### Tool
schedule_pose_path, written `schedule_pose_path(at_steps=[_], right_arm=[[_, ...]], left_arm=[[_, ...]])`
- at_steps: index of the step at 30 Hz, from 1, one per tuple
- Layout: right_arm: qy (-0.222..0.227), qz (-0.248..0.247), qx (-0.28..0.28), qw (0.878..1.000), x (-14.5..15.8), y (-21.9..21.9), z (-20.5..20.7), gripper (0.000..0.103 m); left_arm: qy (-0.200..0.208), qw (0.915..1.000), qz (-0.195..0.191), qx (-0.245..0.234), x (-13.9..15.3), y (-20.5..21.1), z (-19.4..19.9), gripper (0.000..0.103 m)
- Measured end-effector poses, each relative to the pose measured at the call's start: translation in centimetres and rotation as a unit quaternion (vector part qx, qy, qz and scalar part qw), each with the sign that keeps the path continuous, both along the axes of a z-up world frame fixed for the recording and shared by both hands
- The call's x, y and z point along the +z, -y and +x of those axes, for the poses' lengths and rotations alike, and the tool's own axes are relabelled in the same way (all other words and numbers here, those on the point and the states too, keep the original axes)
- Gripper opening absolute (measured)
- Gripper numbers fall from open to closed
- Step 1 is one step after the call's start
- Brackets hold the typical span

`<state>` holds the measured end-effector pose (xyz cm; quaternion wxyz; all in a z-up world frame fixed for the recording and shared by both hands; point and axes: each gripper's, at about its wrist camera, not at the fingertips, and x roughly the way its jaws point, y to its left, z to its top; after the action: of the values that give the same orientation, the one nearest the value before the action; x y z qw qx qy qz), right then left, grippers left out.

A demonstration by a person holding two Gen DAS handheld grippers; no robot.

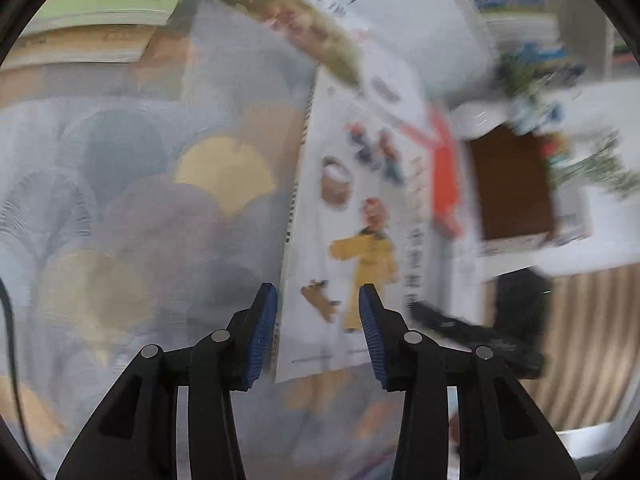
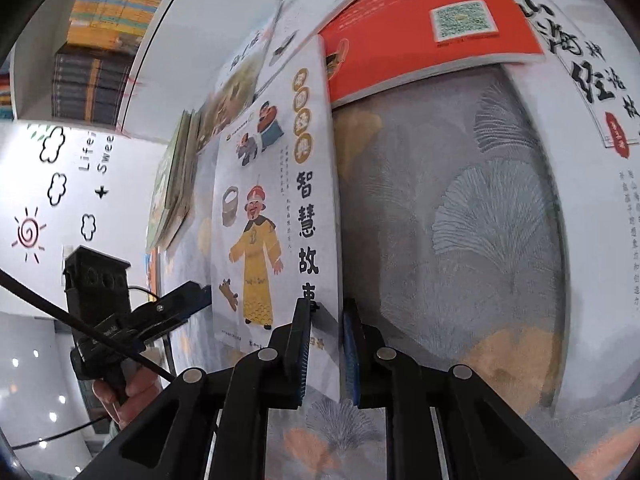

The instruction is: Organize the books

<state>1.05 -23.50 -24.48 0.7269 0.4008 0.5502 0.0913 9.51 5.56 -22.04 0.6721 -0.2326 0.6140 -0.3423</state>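
The right gripper (image 2: 325, 350) clamps its jaws on the white picture book (image 2: 276, 216) — lifted off the desk (image 2: 460, 240). The left gripper (image 1: 318, 330) hangs open, gripping nothing.

In the right wrist view, the picture book (image 2: 276, 216) stands on edge on the tabletop (image 2: 448, 240), its near corner between the right gripper (image 2: 326, 354) fingers. A book stack (image 2: 172, 192) sits at its 9 o'clock, another book (image 2: 420, 20) at 1 o'clock, a third book (image 2: 592, 128) at 3 o'clock. The left gripper (image 2: 176, 304) lies at 8 o'clock.
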Motion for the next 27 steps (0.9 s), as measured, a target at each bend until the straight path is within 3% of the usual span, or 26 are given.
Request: schedule_pose_path(at_steps=[1, 3, 6, 9, 10, 13, 16, 19, 20, 22, 24, 25, 27], right_arm=[[0.001, 0.010, -0.005, 1.000, -0.2, 0.4, -0.1, 0.015], [-0.002, 0.052, -0.019, 0.998, -1.1, 1.3, -0.3, 0.015], [-0.007, 0.102, -0.039, 0.994, -2.2, 2.2, -0.5, 0.014], [-0.007, 0.101, -0.041, 0.994, -2.1, 2.1, -0.5, 0.016], [-0.005, 0.099, -0.040, 0.994, -2.0, 2.0, -0.4, 0.018], [-0.003, 0.119, -0.045, 0.992, -2.0, 1.9, -0.3, 0.030], [-0.002, 0.162, -0.062, 0.985, -2.3, 2.2, -0.6, 0.049], [0.004, 0.175, -0.072, 0.982, -2.2, 2.0, -0.6, 0.053], [0.007, 0.180, -0.075, 0.981, -2.1, 1.9, -0.5, 0.052], [0.024, 0.155, -0.078, 0.985, -1.2, 1.5, -0.1, 0.041], [0.040, 0.089, -0.049, 0.994, 0.7, 0.5, 0.5, 0.025], [0.051, 0.054, -0.030, 0.997, 1.8, -0.3, 0.8, 0.025], [0.077, -0.019, 0.013, 0.997, 4.6, -2.5, 1.3, 0.025]], left_arm=[[-0.025, 0.9976, -0.063, 0.012, -0.2, -0.9, 0.1, 0.038], [-0.061, 0.9901, -0.122, 0.032, -0.8, -1.9, 0.4, 0.037], [-0.074, 0.9887, -0.121, 0.047, -1.6, -1.9, 0.4, 0.032], [-0.078, 0.9889, -0.119, 0.045, -1.8, -0.3, 0.3, 0.027], [-0.078, 0.9886, -0.120, 0.048, -1.6, 0.9, 0.2, 0.022], [-0.097, 0.9843, -0.138, 0.052, -1.9, 2.0, 0.5, 0.008], [-0.120, 0.9740, -0.185, 0.052, -1.9, 2.5, 0.6, 0.006], [-0.131, 0.9673, -0.208, 0.064, -1.3, 2.4, 0.8, 0.008], [-0.126, 0.9690, -0.204, 0.061, -1.0, 2.4, 0.8, 0.008], [-0.106, 0.9772, -0.174, 0.060, -0.3, 2.3, 0.8, 0.008], [-0.059, 0.9914, -0.108, 0.045, 1.1, 2.3, 0.7, 0.008], [-0.017, 0.9978, -0.057, 0.027, 2.4, 2.5, 0.3, 0.007], [0.026, 0.9993, -0.024, 0.008, 3.9, 2.7, -0.4, 0.007]])
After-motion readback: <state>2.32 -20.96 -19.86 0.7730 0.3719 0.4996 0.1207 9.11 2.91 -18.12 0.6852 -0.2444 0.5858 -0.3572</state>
